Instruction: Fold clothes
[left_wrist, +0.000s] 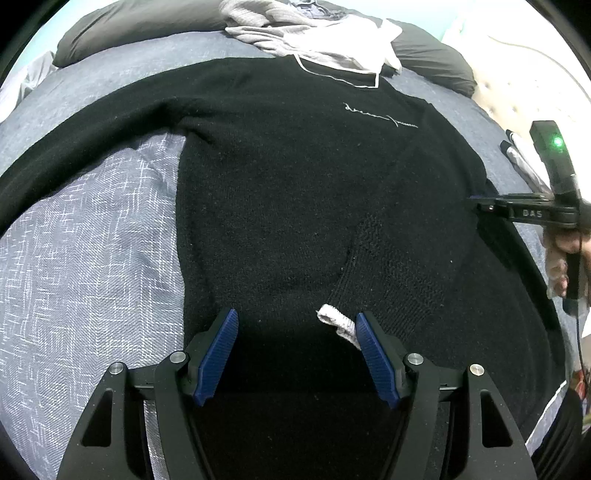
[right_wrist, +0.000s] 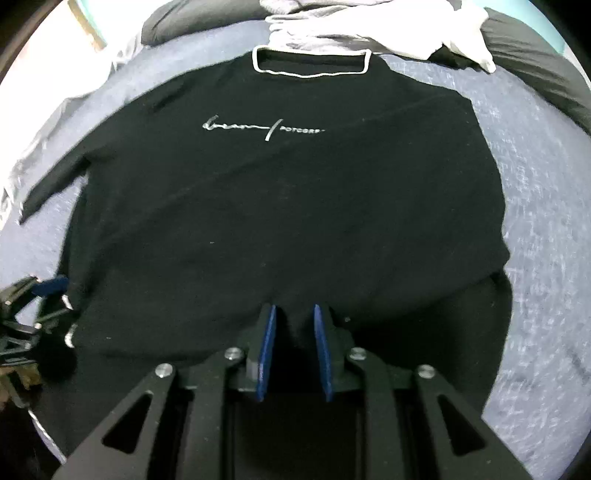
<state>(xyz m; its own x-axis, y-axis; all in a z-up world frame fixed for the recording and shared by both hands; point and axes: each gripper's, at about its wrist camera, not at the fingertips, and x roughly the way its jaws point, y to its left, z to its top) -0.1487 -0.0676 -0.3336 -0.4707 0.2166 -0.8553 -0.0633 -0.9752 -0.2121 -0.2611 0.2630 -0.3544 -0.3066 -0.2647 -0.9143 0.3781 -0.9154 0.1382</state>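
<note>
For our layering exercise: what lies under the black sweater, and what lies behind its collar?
Under the black sweater lies a blue-grey bedspread, seen only around its edges; the part beneath is covered. Behind the collar sits a heap of pale clothes, against dark pillows.

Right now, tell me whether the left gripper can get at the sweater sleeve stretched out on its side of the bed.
Probably yes. The left gripper hovers open over the black sweater's hem, and the sleeve lies flat on the blue bedspread with nothing on it.
</note>
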